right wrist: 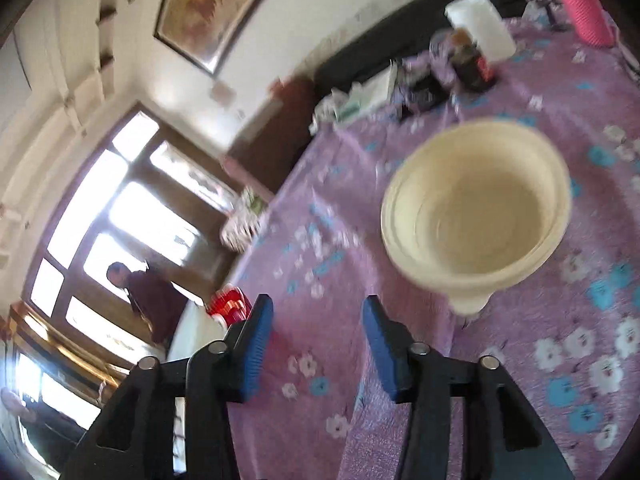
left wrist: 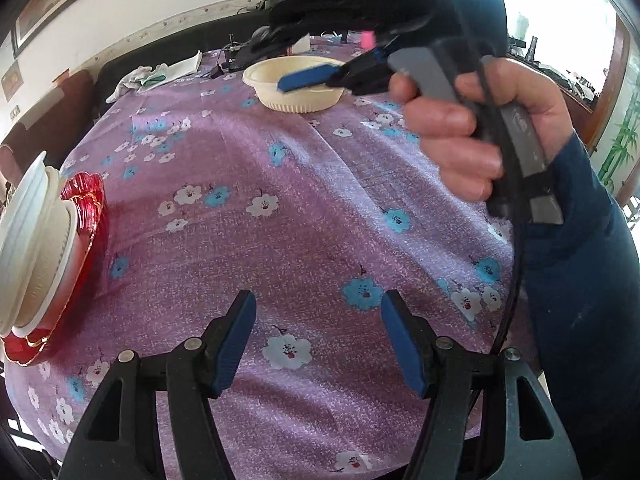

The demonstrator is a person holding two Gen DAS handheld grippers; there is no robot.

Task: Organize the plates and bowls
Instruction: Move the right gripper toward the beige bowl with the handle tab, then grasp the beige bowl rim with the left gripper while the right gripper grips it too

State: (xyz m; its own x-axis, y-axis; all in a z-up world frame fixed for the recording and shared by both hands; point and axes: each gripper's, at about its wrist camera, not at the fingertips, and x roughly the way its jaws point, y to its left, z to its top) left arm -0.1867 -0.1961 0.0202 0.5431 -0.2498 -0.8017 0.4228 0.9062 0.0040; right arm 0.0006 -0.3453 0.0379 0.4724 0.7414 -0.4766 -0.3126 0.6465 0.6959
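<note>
A cream bowl (left wrist: 294, 86) sits on the purple flowered tablecloth at the far side; it also shows in the right wrist view (right wrist: 476, 208), blurred, ahead and to the right of my fingers. My right gripper (right wrist: 316, 344) is open and empty; in the left wrist view one blue finger (left wrist: 308, 79) hovers over the bowl's rim. At the left edge a stack of white and cream bowls (left wrist: 34, 248) rests on a red plate (left wrist: 86, 216). My left gripper (left wrist: 318, 344) is open and empty above the cloth, right of that stack.
The table (left wrist: 280, 208) carries clutter at its far end: white papers and cloth (left wrist: 160, 74), a dark jar (right wrist: 472, 62), a white box (right wrist: 480, 26), a pink object (right wrist: 584, 12). A person (right wrist: 148, 296) stands by the windows.
</note>
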